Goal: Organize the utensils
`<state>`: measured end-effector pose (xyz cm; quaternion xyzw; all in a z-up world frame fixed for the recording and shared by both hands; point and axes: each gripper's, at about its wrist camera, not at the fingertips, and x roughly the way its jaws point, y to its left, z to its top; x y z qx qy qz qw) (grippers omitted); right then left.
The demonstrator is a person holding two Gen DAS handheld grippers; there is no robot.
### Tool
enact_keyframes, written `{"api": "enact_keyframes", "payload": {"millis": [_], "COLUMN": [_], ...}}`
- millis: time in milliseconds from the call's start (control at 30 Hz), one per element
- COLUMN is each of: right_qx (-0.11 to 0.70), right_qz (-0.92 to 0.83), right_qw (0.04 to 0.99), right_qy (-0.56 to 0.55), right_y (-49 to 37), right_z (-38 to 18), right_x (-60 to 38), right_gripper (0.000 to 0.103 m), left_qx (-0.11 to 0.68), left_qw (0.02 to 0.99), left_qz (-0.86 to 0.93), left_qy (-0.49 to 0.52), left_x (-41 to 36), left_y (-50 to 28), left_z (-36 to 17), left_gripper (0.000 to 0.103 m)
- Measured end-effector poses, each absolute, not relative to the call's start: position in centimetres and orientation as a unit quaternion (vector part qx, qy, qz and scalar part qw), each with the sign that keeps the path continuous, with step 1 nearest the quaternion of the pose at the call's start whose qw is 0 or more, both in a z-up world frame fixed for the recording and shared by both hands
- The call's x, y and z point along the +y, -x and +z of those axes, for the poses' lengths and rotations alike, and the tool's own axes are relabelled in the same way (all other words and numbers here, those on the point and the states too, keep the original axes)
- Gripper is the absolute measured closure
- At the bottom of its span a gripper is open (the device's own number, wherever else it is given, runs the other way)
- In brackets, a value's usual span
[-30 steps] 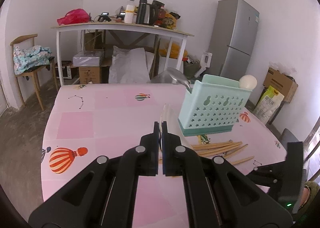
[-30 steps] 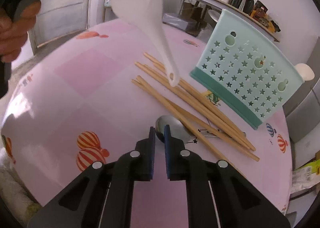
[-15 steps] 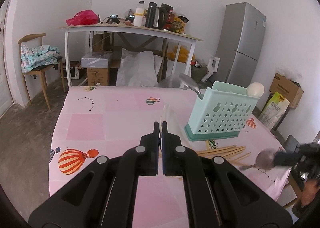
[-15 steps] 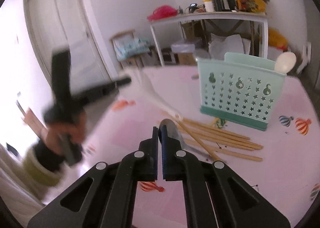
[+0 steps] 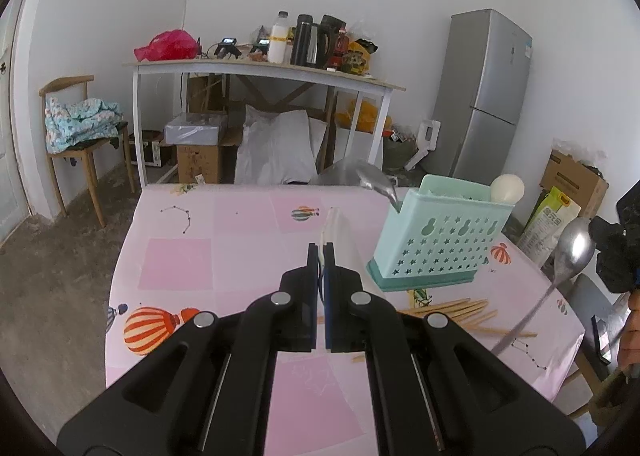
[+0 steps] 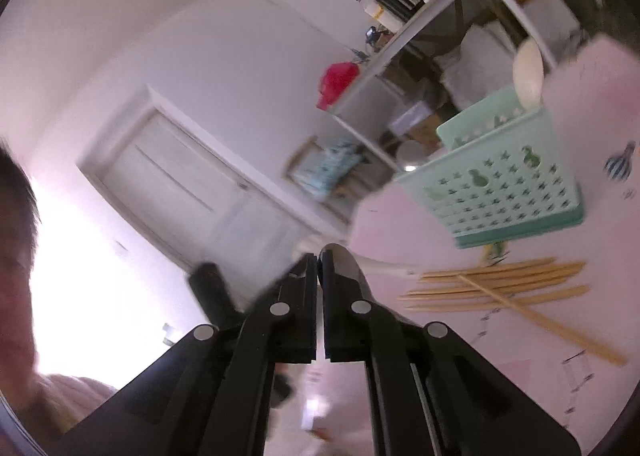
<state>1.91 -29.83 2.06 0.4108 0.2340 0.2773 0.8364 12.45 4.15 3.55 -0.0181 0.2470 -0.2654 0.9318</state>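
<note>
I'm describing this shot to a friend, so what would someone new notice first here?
Probably the mint-green utensil basket standing on the pink balloon-print table, with a metal spoon and a white one already in it. Next, the metal spoon held up in the air at the right, and the wooden chopsticks scattered on the table in front of the basket.

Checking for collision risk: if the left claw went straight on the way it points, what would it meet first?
Probably the pink table, left of the mint basket. The left claw, shut on a white spoon, tilts slightly downward. Depth is unclear.
</note>
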Motion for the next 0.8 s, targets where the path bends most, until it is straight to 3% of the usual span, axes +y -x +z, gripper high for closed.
{"api": "enact_keyframes", "payload": {"millis": [233, 533, 800], "right_qx": [0.229, 0.185, 0.151], "right_qz": [0.274, 0.261, 0.254], "right_qw": [0.819, 0.853, 0.871], "right_qy": [-0.45, -0.412, -0.393], "right_y": [-2.3, 0.4, 2.7], "right_z": [-0.2, 2.7, 4.4], "right_x": [-31.0, -33.0, -34.4], "right_gripper": [0.101, 0.101, 0.101], "left_qx": [0.231, 0.181, 0.138], "left_qw": [0.936, 0.929, 0.943], "left_qz": [-0.266, -0.321, -0.3], "left_qy": [0.011, 0.046, -0.05], "left_x": [3.4, 2.0, -4.1], "left_y": [-12.1, -12.4, -13.5], "left_z": [5.1, 11.7, 15.3], "left_gripper": [0.102, 0.102, 0.102]}}
